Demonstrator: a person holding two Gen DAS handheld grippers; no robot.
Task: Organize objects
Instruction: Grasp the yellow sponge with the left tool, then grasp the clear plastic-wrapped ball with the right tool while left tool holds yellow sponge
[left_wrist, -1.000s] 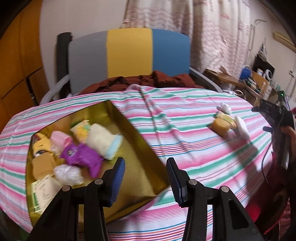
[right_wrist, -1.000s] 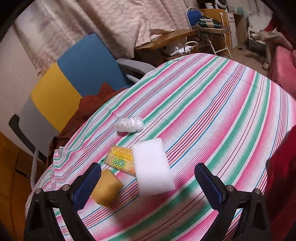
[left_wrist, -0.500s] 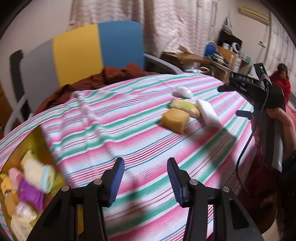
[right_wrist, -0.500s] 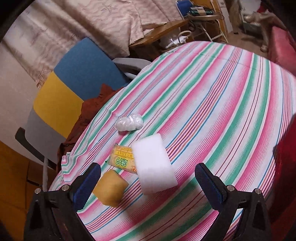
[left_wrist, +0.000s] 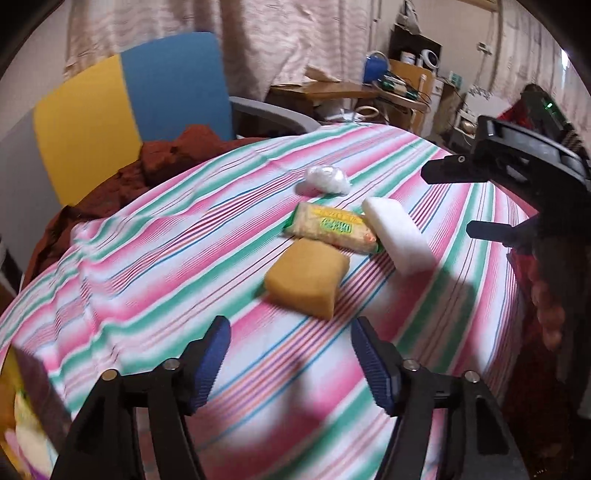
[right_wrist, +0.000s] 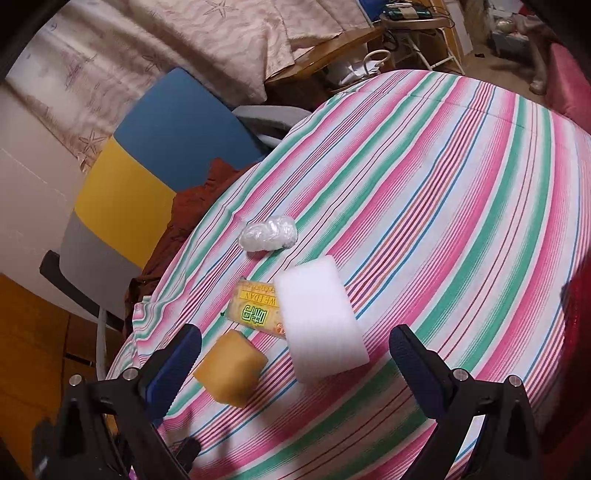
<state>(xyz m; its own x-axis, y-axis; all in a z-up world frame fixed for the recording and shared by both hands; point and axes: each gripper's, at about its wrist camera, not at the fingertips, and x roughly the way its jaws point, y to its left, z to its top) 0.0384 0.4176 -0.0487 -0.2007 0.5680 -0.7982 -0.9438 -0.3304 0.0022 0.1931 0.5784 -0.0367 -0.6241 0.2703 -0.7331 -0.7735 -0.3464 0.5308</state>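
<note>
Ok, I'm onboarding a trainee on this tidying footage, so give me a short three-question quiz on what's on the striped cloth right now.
1. True or false: the left gripper is shut on the orange sponge.
2. Which item lies farthest from both grippers? A) white foam block B) clear plastic bundle C) yellow snack packet
3. Fill in: the right gripper is ____, holding nothing.

Key: 1 false, it is open and short of the sponge; 2 B; 3 open.
</note>
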